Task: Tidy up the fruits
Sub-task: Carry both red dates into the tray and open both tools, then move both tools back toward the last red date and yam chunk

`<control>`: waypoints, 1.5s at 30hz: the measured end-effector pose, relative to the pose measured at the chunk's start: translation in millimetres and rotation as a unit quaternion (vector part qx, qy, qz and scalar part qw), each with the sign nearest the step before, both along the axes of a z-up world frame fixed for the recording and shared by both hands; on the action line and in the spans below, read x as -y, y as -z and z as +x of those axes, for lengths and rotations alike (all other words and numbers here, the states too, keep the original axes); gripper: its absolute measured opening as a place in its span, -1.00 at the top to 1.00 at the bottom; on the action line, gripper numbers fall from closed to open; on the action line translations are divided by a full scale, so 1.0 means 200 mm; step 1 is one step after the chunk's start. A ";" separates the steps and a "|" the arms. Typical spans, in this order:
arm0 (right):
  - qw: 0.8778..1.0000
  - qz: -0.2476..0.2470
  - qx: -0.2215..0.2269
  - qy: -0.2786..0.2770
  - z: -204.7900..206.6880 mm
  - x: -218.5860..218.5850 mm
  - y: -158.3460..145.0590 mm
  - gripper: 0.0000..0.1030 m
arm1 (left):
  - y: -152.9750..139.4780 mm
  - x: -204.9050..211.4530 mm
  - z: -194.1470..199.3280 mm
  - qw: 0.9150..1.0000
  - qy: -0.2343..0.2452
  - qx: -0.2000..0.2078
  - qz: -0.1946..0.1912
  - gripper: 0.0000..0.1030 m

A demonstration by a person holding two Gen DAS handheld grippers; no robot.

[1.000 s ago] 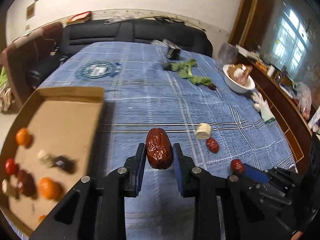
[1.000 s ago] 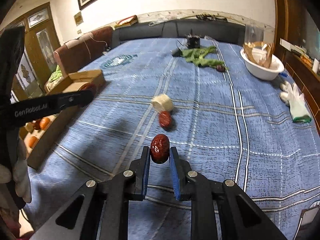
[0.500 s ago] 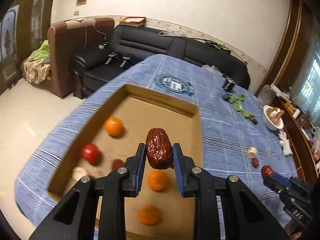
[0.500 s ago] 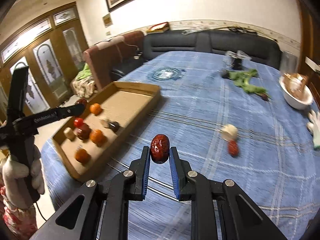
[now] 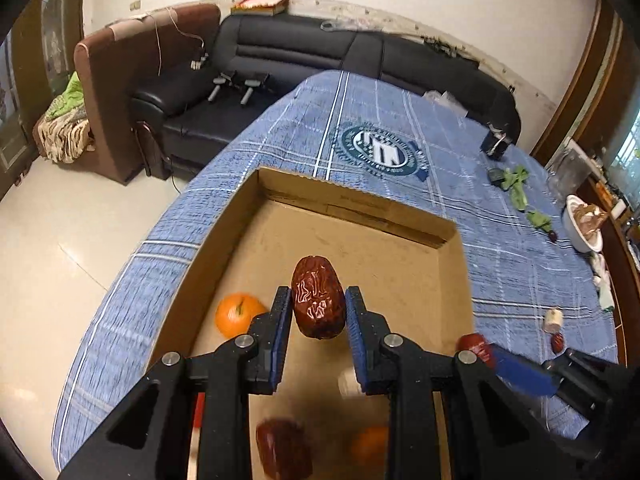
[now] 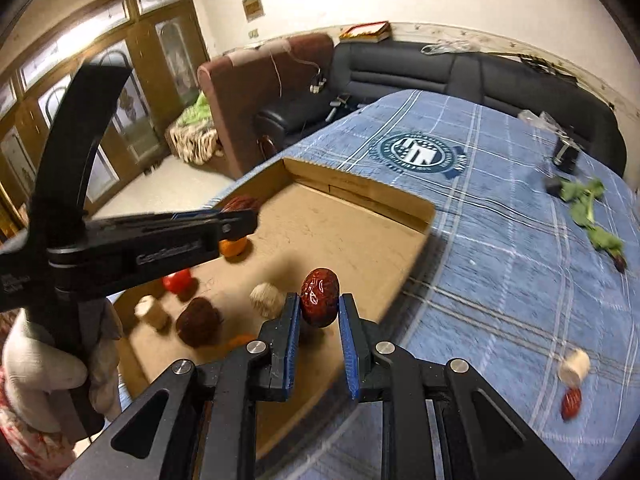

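Note:
My left gripper (image 5: 318,316) is shut on a wrinkled red date (image 5: 318,303) and holds it above the open cardboard box (image 5: 356,204). The box floor holds an orange (image 5: 237,314), another date (image 5: 283,448) and a blurred orange (image 5: 370,446). My right gripper (image 6: 319,312) is shut on a second red date (image 6: 320,296) over the box's right side (image 6: 416,236). In the right wrist view the left gripper (image 6: 236,222) reaches over the box from the left, above an orange (image 6: 234,247), a red fruit (image 6: 178,280), a dark date (image 6: 199,320) and pale pieces (image 6: 266,299).
The box lies on a blue checked tablecloth (image 5: 400,120). A loose date (image 6: 571,399) and a pale piece (image 6: 575,366) lie on the cloth at right. Green leaves (image 6: 586,204) and a white bowl (image 5: 580,228) are farther back. A black sofa (image 5: 304,56) stands behind the table.
Both grippers have swung left from the open cloth to over the box, each still holding its date. The right gripper now reaches the box's right edge; the left has come lower over the floor.

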State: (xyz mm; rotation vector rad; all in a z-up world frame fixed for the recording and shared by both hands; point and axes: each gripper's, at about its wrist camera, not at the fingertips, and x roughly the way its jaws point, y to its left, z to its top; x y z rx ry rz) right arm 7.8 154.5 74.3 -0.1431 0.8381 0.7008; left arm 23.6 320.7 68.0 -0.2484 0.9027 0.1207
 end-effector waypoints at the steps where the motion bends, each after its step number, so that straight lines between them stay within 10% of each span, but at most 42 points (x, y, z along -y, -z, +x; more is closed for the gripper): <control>1: 1.000 -0.007 -0.003 -0.001 0.03 -0.04 0.02 0.57 | 0.02 -0.01 0.03 1.000 -0.001 -0.007 -0.004 0.49; 12: 0.999 -0.026 -0.033 -0.004 0.23 -0.17 0.18 0.56 | 0.15 -0.07 0.15 0.999 -0.001 -0.047 -0.025 0.47; 23: 0.999 0.000 -0.038 0.010 0.20 -0.12 0.16 0.50 | 0.00 -0.09 -0.02 0.999 -0.039 -0.003 -0.008 -0.42; 36: 0.983 0.101 0.002 0.156 -0.09 0.55 -0.05 0.39 | -0.33 0.31 -0.59 0.977 -0.119 0.137 0.112 -0.56; 45: 0.958 0.120 0.002 0.260 -0.22 0.93 0.04 0.32 | -0.30 0.61 -0.64 0.981 -0.068 0.119 0.137 -0.57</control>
